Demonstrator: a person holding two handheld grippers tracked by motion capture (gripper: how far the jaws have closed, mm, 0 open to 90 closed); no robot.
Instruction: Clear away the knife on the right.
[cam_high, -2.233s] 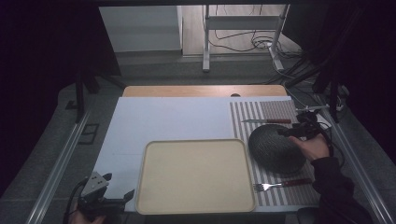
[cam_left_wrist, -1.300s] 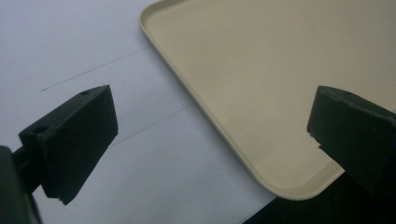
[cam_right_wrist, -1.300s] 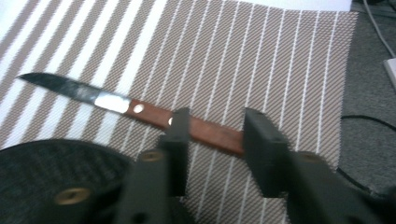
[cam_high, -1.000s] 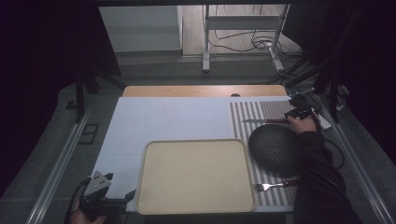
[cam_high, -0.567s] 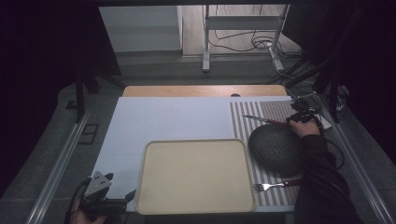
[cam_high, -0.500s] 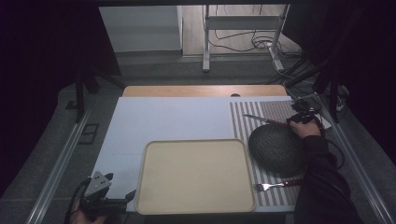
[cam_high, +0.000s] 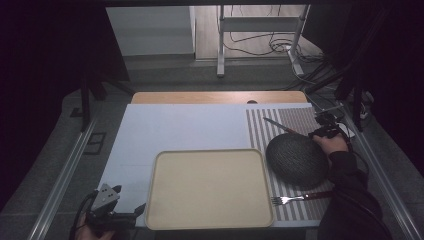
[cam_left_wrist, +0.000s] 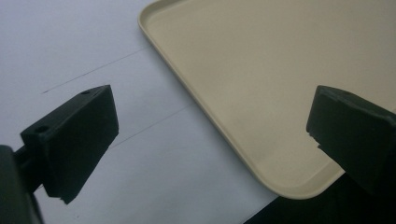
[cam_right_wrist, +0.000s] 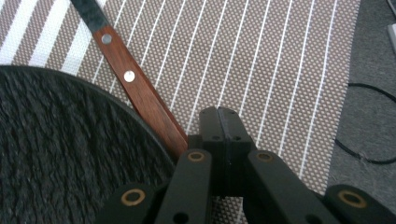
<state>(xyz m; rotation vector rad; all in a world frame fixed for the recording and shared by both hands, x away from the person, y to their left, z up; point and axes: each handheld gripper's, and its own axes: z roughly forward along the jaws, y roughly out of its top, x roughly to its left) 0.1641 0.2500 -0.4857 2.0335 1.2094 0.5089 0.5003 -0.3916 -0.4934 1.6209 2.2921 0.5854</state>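
Note:
A knife (cam_high: 279, 125) with a wooden handle (cam_right_wrist: 140, 88) lies slanted on the striped placemat (cam_high: 295, 116), its handle end beside a dark round textured plate (cam_high: 296, 160). My right gripper (cam_high: 320, 131) is at that handle end. In the right gripper view its jaws (cam_right_wrist: 219, 116) are pressed together with nothing between them, and the handle runs along their left side. At the near left table edge my left gripper (cam_high: 127, 216) stands open; in the left gripper view (cam_left_wrist: 210, 126) it spans a corner of the beige tray (cam_left_wrist: 261, 70).
The bare beige tray (cam_high: 210, 187) takes up the near middle of the white table top (cam_high: 185, 125). A fork (cam_high: 300, 198) lies on the mat near the front edge, below the plate. Cables (cam_right_wrist: 369, 154) trail past the mat's right side.
My right gripper moved from over the plate to the far right of the mat. The knife, which lay level, now slants with its handle nearer the plate. The left gripper stayed put.

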